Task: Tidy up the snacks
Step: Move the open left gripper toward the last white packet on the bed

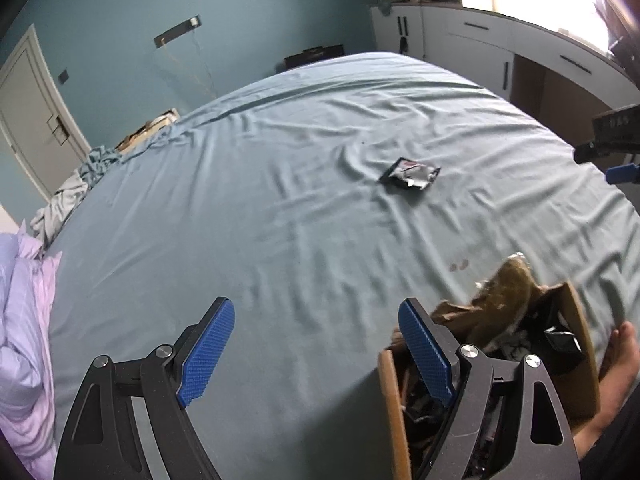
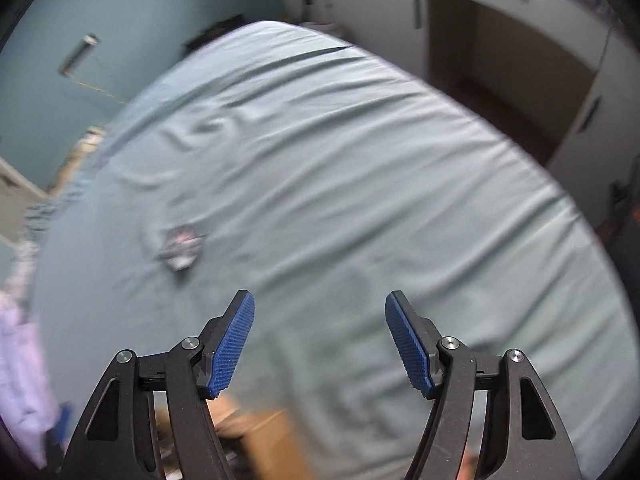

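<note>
A small black snack packet (image 1: 410, 174) lies alone on the grey-blue bed sheet (image 1: 280, 220); it shows blurred in the right wrist view as the packet (image 2: 181, 249). A brown cardboard box (image 1: 576, 344) with several snack packs in it sits at the bed's near right edge, partly behind my left gripper's right finger. My left gripper (image 1: 316, 312) hovers over the sheet, open and empty. My right gripper (image 2: 320, 304) is open too, empty, above bare sheet to the right of the packet. Part of the right gripper (image 1: 616, 140) appears at the far right of the left wrist view.
Crumpled lilac bedding (image 1: 24, 320) lies at the left edge of the bed. White cabinets (image 1: 480, 44) stand beyond the far right side. A person's bare foot (image 1: 616, 368) rests beside the box. A blurred brown box corner (image 2: 264, 436) shows under my right gripper.
</note>
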A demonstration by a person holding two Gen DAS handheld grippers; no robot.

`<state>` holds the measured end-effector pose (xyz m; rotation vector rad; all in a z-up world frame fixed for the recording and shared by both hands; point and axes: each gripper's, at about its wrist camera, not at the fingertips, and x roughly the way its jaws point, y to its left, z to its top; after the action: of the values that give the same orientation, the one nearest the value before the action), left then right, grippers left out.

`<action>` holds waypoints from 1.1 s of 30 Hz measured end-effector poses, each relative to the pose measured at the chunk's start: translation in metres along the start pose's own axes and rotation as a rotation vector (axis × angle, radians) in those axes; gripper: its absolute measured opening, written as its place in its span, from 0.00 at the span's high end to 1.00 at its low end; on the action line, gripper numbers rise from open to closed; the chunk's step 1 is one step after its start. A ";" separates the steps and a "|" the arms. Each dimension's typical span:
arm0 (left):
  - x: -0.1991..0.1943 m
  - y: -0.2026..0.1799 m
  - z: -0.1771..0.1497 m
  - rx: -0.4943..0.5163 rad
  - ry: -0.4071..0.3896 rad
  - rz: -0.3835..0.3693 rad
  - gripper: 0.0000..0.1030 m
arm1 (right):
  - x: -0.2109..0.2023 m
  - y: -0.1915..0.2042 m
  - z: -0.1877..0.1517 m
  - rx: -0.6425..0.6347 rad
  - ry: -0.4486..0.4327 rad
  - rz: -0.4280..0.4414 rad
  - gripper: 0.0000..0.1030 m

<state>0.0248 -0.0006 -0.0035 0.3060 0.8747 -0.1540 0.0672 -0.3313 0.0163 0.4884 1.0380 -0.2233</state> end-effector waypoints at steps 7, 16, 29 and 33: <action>0.022 0.019 0.008 -0.063 0.076 0.035 0.17 | 0.061 -0.002 0.006 0.074 0.311 0.213 0.35; 0.088 -0.009 0.071 -0.057 0.187 -0.048 0.17 | 0.068 0.003 0.016 0.030 0.340 0.321 0.35; 0.246 -0.131 0.186 0.021 0.379 -0.270 0.16 | 0.120 -0.036 0.033 0.138 0.433 0.183 0.35; 0.261 -0.147 0.190 0.032 0.345 -0.225 0.08 | 0.122 -0.040 0.037 0.165 0.440 0.177 0.35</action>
<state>0.2916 -0.2034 -0.1204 0.2669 1.2497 -0.3312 0.1403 -0.3783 -0.0856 0.7987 1.4026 -0.0421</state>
